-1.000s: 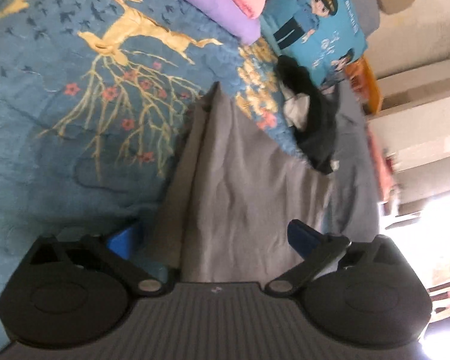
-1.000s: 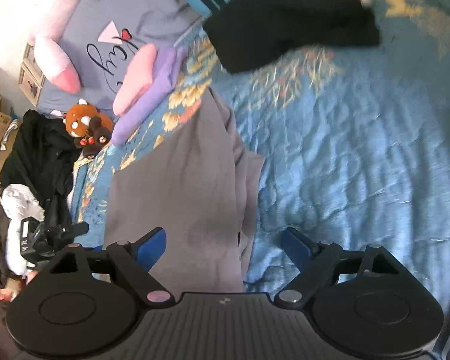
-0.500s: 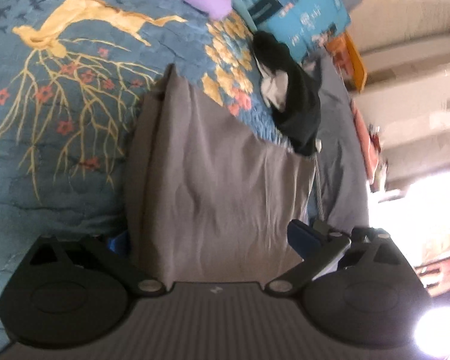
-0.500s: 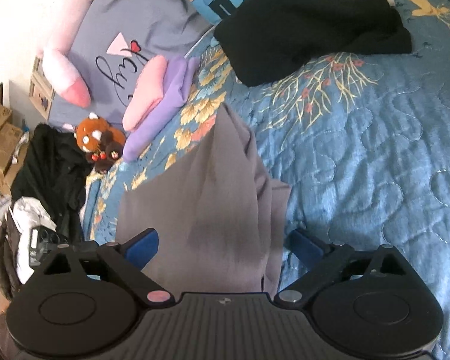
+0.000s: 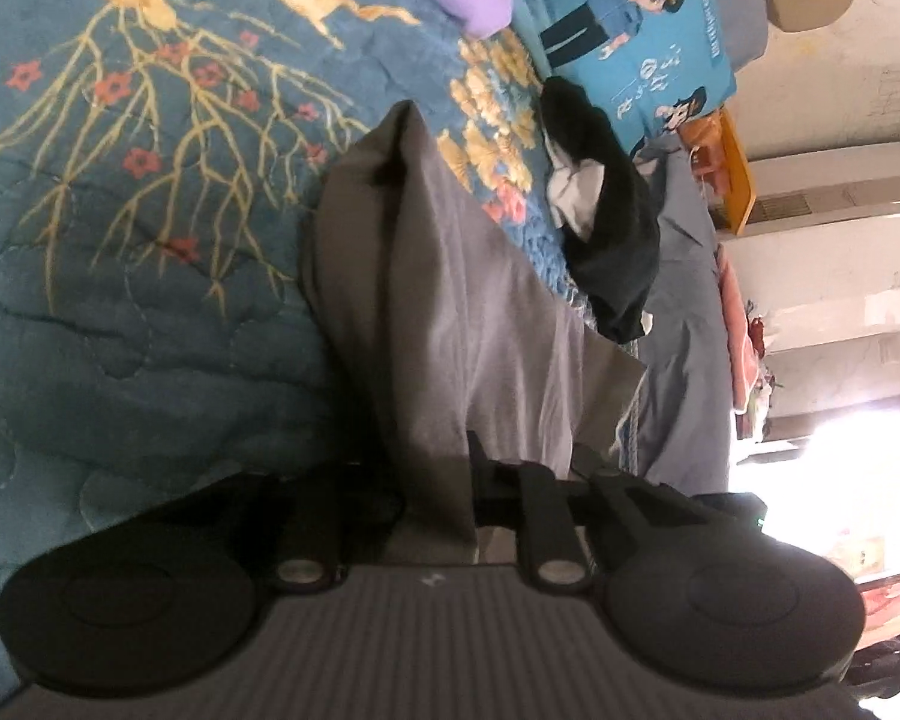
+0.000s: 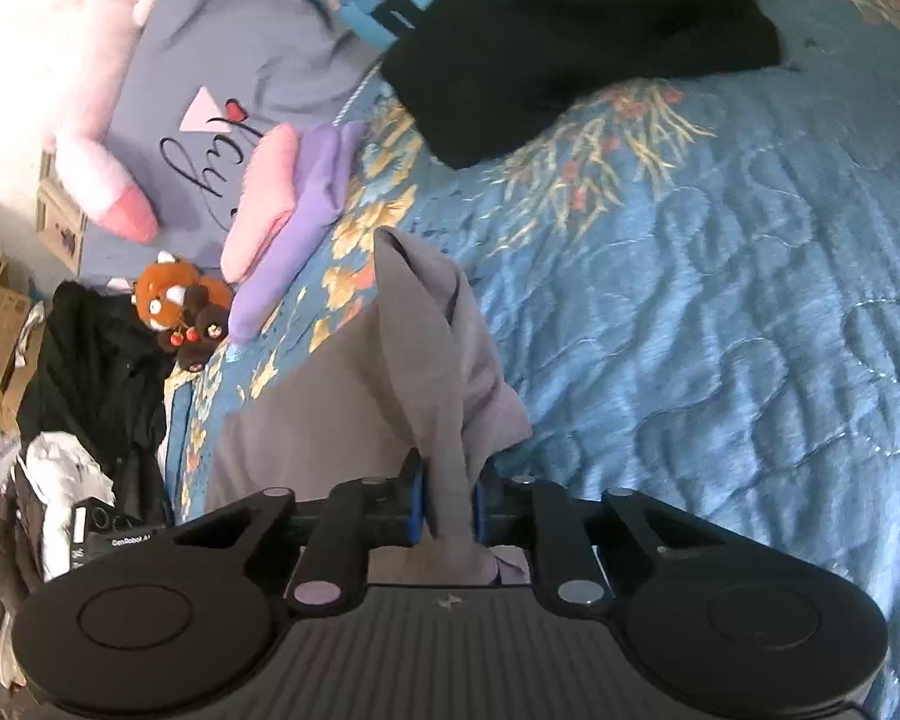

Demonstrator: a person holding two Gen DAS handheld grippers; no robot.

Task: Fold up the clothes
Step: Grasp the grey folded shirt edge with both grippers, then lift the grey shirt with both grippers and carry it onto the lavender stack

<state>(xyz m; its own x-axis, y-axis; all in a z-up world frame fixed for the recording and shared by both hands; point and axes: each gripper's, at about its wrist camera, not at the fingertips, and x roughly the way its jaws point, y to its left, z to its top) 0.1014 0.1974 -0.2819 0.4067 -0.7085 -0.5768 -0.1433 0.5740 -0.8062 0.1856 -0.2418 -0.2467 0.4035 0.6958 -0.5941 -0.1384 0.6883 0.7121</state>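
Note:
A grey garment (image 5: 450,300) lies on the blue quilted bedspread (image 5: 120,300), its near edge gathered into a ridge. In the left wrist view, my left gripper (image 5: 450,498) is closing on that edge, with the cloth pinched between its dark fingers. The right wrist view shows the same grey garment (image 6: 426,372) from its other end. There my right gripper (image 6: 449,510) is closing too, its blue pads (image 6: 416,510) pressing a bunched fold of the cloth.
A black garment (image 6: 570,42) lies further up the bed, also seen as the black garment (image 5: 612,228). Folded pink and purple clothes (image 6: 288,210), a cartoon pillow (image 5: 636,42), a plush toy (image 6: 174,306) and a grey pillow (image 6: 222,60) sit nearby. Dark clothes (image 6: 96,360) hang beside the bed.
Both grippers went from wide open to closed on the grey garment's near edge. The flat cloth has bunched into a raised fold at each grip. The left gripper also moved in closer.

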